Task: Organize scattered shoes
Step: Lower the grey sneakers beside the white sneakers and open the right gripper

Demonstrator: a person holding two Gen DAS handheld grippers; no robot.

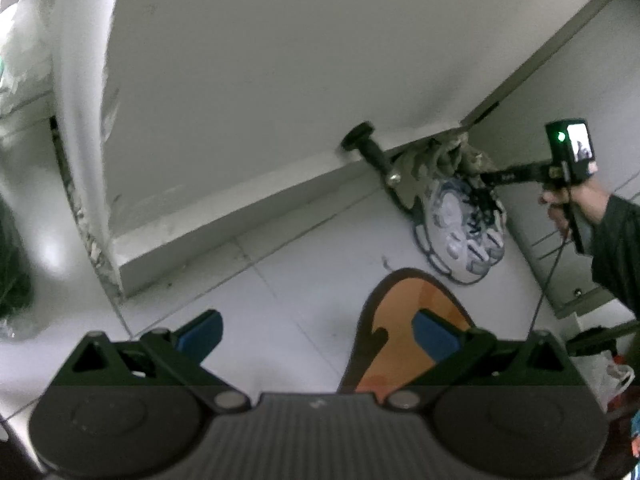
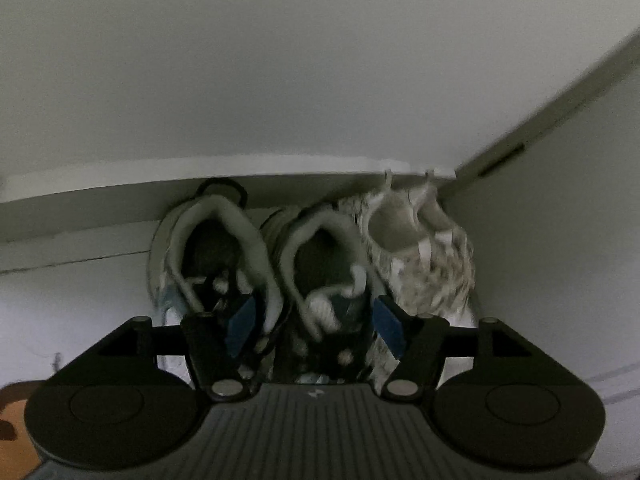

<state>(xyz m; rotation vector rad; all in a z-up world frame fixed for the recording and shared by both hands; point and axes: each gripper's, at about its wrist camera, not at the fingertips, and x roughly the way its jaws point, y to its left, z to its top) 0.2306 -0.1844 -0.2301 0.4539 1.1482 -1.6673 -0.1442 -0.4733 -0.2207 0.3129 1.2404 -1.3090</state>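
In the left wrist view an orange slipper with a dark rim lies on the tiled floor. My left gripper is open above the floor, its right pad over the slipper. A white and grey sneaker stands against the wall base, with my right gripper reaching into it. In the right wrist view my right gripper has its jaws around the right sneaker of a grey pair; whether the pads press it is unclear. The left sneaker is beside it. A beige patterned shoe stands to the right.
A white cabinet overhangs the shoes at the wall. A black knob-like object sits at its lower edge. A corner wall closes the right side. Dark and plastic-wrapped items lie at the far right.
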